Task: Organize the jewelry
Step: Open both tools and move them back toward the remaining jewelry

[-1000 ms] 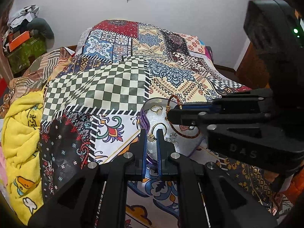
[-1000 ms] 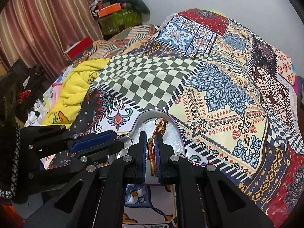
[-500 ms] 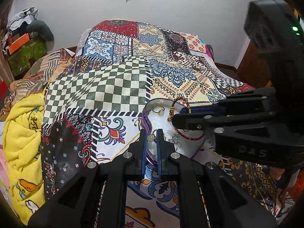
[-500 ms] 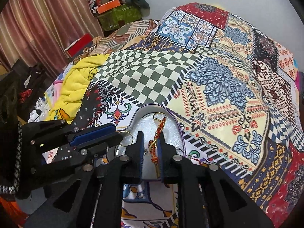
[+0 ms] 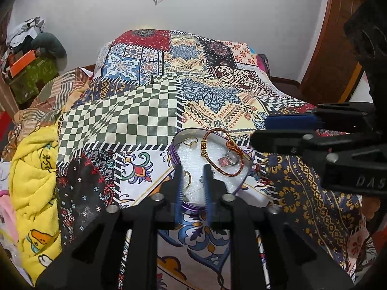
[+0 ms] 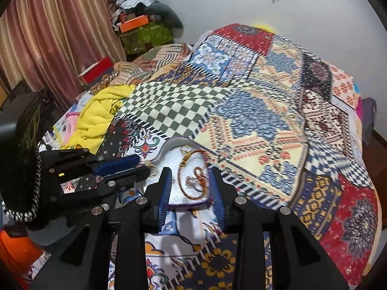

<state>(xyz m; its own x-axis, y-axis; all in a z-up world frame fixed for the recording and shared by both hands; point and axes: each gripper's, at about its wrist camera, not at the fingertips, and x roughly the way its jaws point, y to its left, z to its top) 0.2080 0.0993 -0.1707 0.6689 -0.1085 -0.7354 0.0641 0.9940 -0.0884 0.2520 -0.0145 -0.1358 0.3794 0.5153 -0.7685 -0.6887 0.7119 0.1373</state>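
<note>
A heart-shaped tray (image 5: 174,148) with a purple rim and white foam lining rests on the patchwork bedspread. Inside it lie a red-and-gold braided bracelet (image 5: 217,169), a ring with a pink stone (image 5: 223,161), gold rings (image 5: 190,142) and a hoop (image 5: 187,178). My left gripper (image 5: 192,169) sits at the tray's near edge, narrowly open with nothing between its fingers. My right gripper (image 6: 191,181) is wide open just above the bracelet (image 6: 184,183) in the tray (image 6: 167,146). In the left wrist view, the right gripper (image 5: 258,131) hovers at the tray's right side.
The patchwork bedspread (image 5: 150,111) covers the whole bed. A yellow blanket (image 5: 33,169) is bunched along its left side. Stacked boxes and clothes (image 5: 26,70) stand at the back left by a curtain (image 6: 48,36). A wooden door (image 5: 336,48) is at the right.
My right gripper opened and let go of the bracelet, which now lies flat in the tray. The right gripper drew back slightly. My left gripper's fingers spread a little.
</note>
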